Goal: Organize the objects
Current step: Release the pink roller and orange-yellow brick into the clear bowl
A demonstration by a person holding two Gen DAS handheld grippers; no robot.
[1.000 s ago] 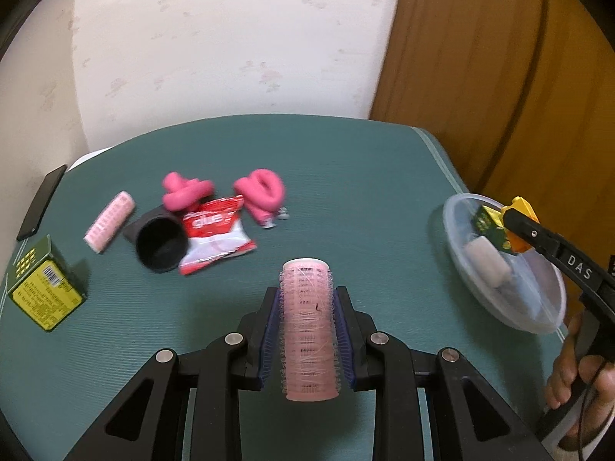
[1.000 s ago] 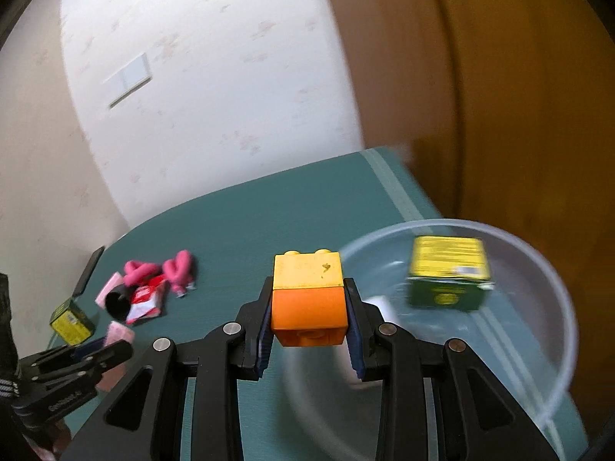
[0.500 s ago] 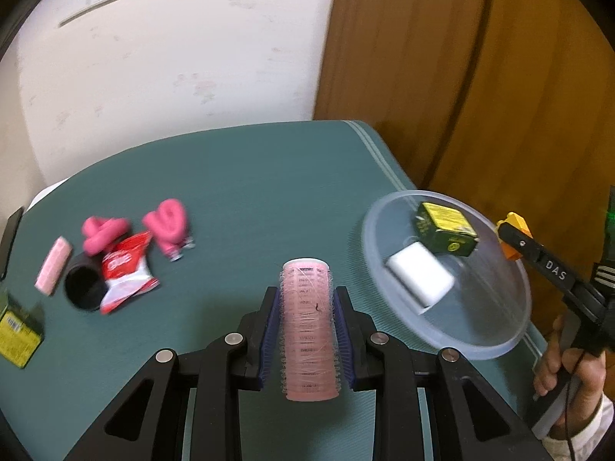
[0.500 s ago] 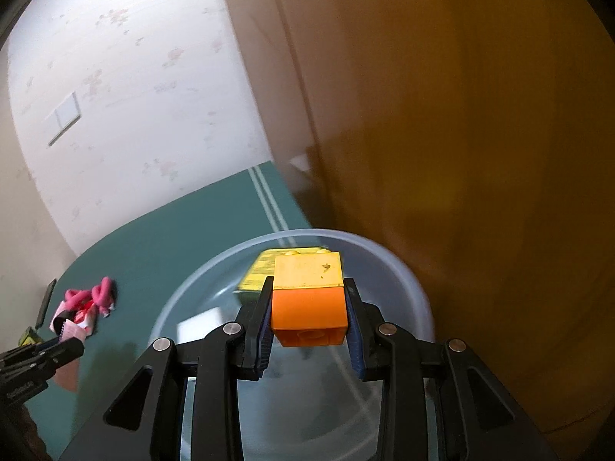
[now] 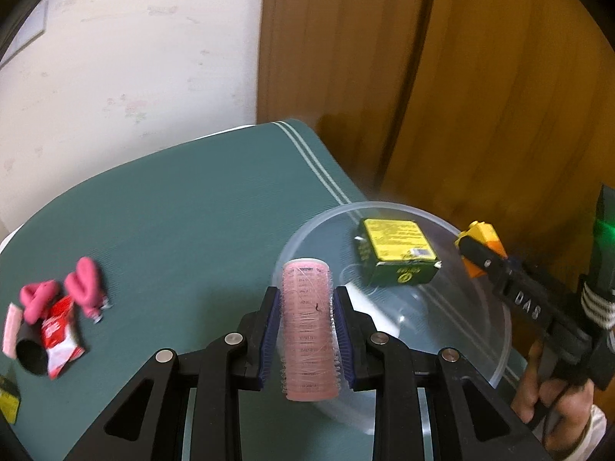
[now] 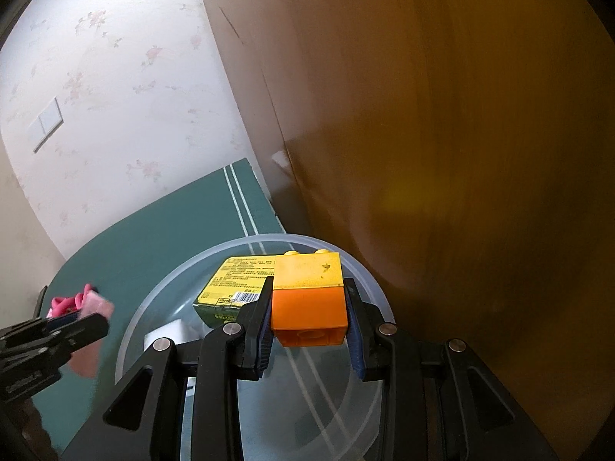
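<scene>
My left gripper (image 5: 306,299) is shut on a pink hair roller (image 5: 307,326), held above the near left rim of a clear plastic bowl (image 5: 496,307). My right gripper (image 6: 309,307) is shut on a yellow and orange toy brick (image 6: 307,296), held over the bowl (image 6: 161,296). A green and yellow box (image 5: 396,253) lies in the bowl; it also shows in the right wrist view (image 6: 230,288), with a white block (image 6: 169,332) beside it. The right gripper with its brick (image 5: 480,238) shows at the bowl's right side in the left wrist view.
On the green mat (image 5: 173,211) at the left lie pink foam rollers (image 5: 84,284), a red packet (image 5: 57,334), a black cup (image 5: 27,353) and another pink roller (image 5: 9,326). A wooden door (image 5: 461,77) stands behind the bowl, close to the mat's far edge.
Both grippers have swung right toward the bowl. The roller has come over the bowl's left rim and the brick over its inside. Both grips are unchanged.
</scene>
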